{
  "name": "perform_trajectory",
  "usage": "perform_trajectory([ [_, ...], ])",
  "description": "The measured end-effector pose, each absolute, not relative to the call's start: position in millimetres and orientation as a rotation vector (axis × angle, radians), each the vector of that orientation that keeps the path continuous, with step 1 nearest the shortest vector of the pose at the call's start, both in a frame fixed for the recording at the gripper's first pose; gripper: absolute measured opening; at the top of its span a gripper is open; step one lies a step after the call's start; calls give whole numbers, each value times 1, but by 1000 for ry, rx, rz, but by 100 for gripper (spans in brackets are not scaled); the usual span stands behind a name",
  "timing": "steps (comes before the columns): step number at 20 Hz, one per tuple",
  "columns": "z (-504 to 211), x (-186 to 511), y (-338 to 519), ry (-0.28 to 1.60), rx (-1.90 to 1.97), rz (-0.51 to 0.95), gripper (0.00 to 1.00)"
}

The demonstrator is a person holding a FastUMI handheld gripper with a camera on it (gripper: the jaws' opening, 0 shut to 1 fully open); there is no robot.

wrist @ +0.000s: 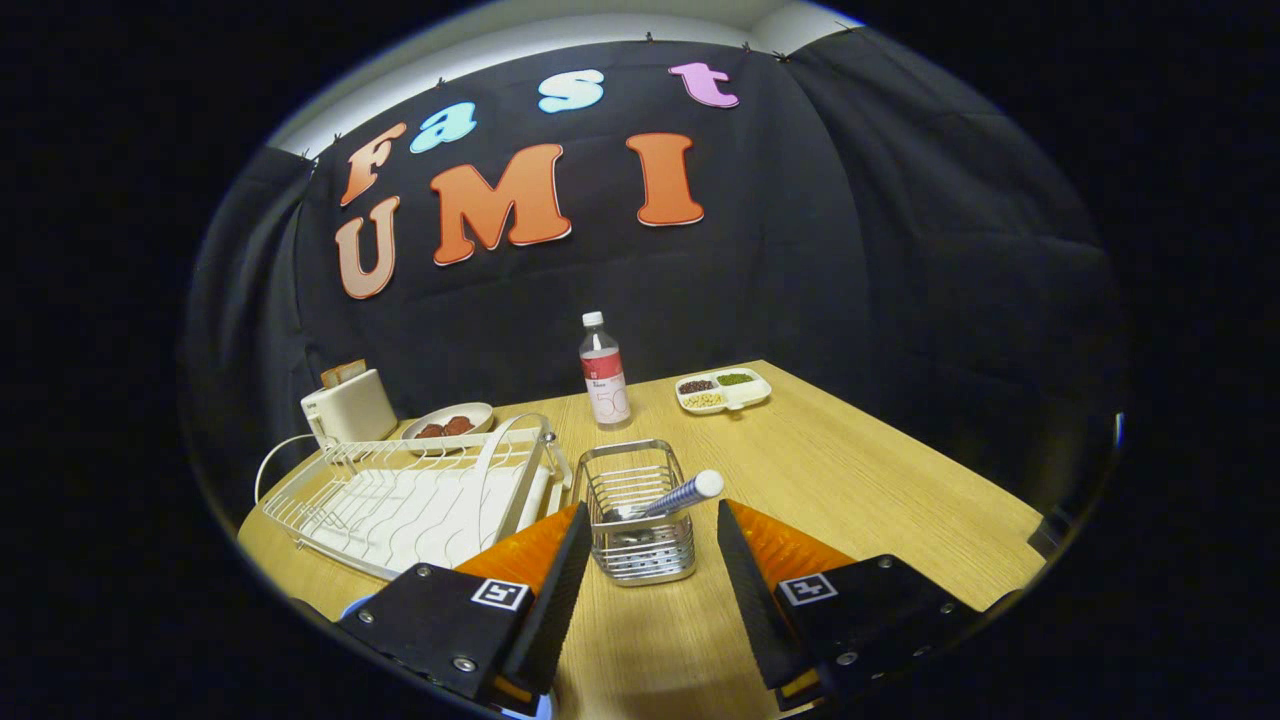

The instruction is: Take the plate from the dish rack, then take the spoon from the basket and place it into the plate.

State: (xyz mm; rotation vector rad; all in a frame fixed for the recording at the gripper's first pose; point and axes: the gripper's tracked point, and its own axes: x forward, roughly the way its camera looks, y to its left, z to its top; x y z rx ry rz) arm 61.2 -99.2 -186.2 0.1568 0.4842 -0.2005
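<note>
Gripper view: the gripper (pixel 648 555) is hovering low over the table (pixel 850 480) with its 2 fingers spread apart, gripping nothing. The basket (pixel 636 512) is sitting between the fingertips, and the spoon (pixel 672 495) is leaning inside it, handle tip pointing toward the right finger. The rack (pixel 410 490) is lying just left of the basket; a thin white arc is standing at the rack's right end, probably the plate on edge, though this is not certain.

Risks, as judgement: the fingers are lining up on the basket while the plate step looks undone. The basket is open metal wire and likely light, so a finger could be tipping or dragging it. The spoon handle is slim, round and smooth, so it could be rolling or slipping out of a pinch. The rack is white coated wire; the table is pale wood grain.
</note>
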Motion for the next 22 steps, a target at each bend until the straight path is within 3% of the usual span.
perform_trajectory([
  [2, -185, 69, -102, 469, 157, -209, 72],
  [6, -189, 78, -104, 470, 142, -226, 44],
  [7, -191, 79, -102, 479, 147, -220, 34],
  [11, -183, 82, -95, 453, 202, -204, 13],
  [15, -165, 84, -89, 429, 220, -185, 7],
  [22, -118, 75, -91, 376, 206, -189, 7],
])
